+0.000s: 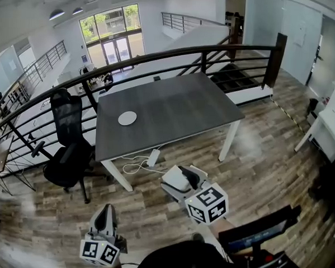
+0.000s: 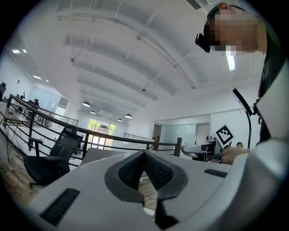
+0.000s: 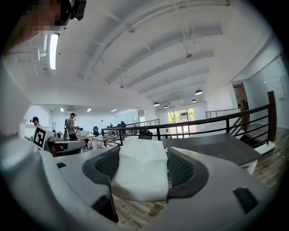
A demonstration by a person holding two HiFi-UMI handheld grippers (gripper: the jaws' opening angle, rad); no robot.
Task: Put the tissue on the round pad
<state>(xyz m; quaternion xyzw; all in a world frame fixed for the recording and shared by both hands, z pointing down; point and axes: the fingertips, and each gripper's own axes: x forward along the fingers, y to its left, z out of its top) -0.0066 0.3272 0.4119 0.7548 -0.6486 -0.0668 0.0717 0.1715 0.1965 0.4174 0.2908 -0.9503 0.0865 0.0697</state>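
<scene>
The round white pad [image 1: 127, 118] lies on the left part of the dark grey table [image 1: 180, 106], some way ahead of me. The tissue [image 3: 141, 169] is a folded white pack, and my right gripper [image 3: 142, 145] is shut on it, both pads pressing its sides. In the head view that gripper [image 1: 175, 177] hangs above the wooden floor in front of the table, with the tissue [image 1: 177, 181] showing white between its jaws. My left gripper [image 1: 108, 208] is lower left, near the floor's near side. Its pads [image 2: 156, 170] meet at the tip, with nothing between them.
A black office chair [image 1: 69, 148] stands at the table's left corner. A power strip with a white cable [image 1: 153, 157] lies under the table's front edge. A dark curved railing [image 1: 160, 54] runs behind the table. A white desk [image 1: 332, 119] is at the right, and a black stand [image 1: 257, 233] is near my right side.
</scene>
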